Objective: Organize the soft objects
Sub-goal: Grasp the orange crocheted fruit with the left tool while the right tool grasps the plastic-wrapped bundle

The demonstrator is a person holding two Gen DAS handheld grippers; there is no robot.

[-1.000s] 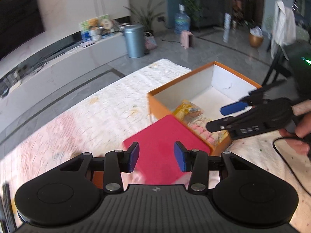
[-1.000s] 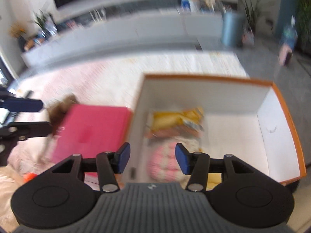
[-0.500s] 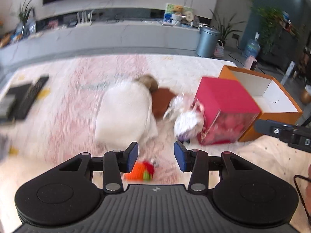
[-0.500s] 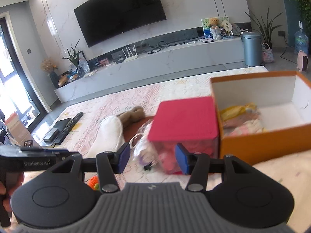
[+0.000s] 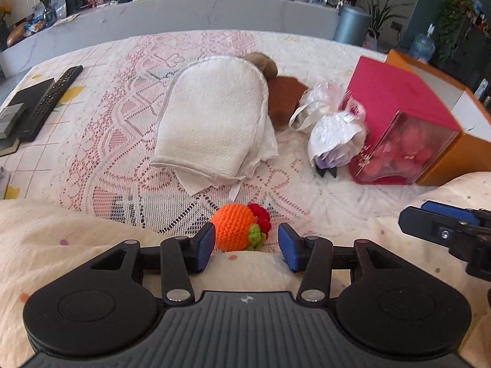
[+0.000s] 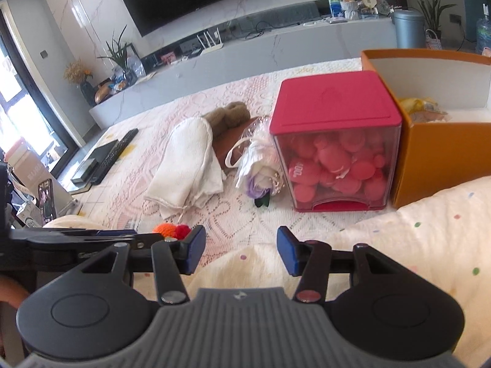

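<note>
Orange crocheted ball (image 5: 234,226) lies between the left claw's (image 5: 245,247) opening jaws, just ahead, untouched.

My left gripper (image 5: 245,247) has its jaws opening around the crocheted orange (image 5: 234,230), pads not touching it. Ahead, the white towel (image 5: 211,122) blocks the way. Bare lace cloth (image 6: 239,220) lies ahead of my right gripper (image 6: 241,253), the red-lidded box (image 6: 336,141) beyond.
</note>
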